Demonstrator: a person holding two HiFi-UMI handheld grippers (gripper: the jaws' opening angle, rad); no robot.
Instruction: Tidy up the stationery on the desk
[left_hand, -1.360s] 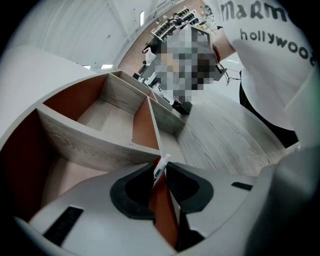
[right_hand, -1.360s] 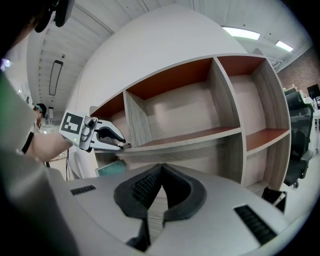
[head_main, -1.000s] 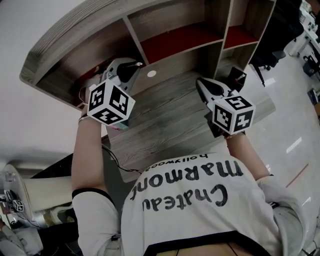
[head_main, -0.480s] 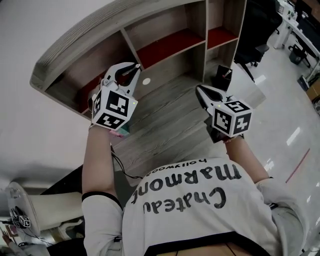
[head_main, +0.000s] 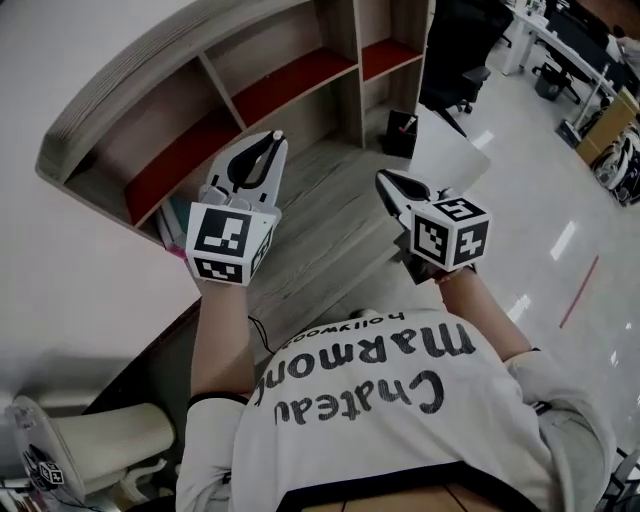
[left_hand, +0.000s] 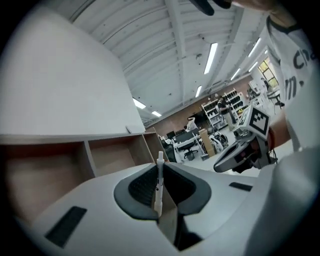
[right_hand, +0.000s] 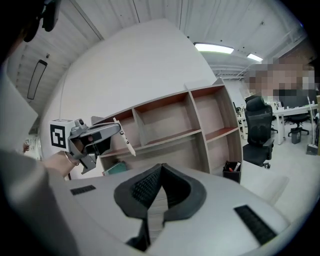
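Observation:
A slim white pen (left_hand: 158, 186) stands upright between the jaws of my left gripper (left_hand: 160, 172), which is shut on it. In the head view that left gripper (head_main: 271, 148) hovers above the wooden desk (head_main: 330, 215) in front of the shelf unit, with the pen (head_main: 277, 136) poking out past its tips. My right gripper (head_main: 386, 181) hangs over the desk's right part, its jaws shut with nothing in them; in its own view the pads (right_hand: 150, 187) meet. A black pen holder (head_main: 402, 126) with pens stands at the desk's far right corner.
The wooden shelf unit (head_main: 200, 110) with red boards runs along the desk's back. A green book (right_hand: 119, 168) lies at the left under the shelf. A white sheet (head_main: 447, 152) lies at the desk's right end. Office chairs and tables stand beyond on the shiny floor.
The left gripper, still holding the pen, has come out from the shelf, rolled and risen a little. The right gripper has drifted sideways over the desk. The head view has swung.

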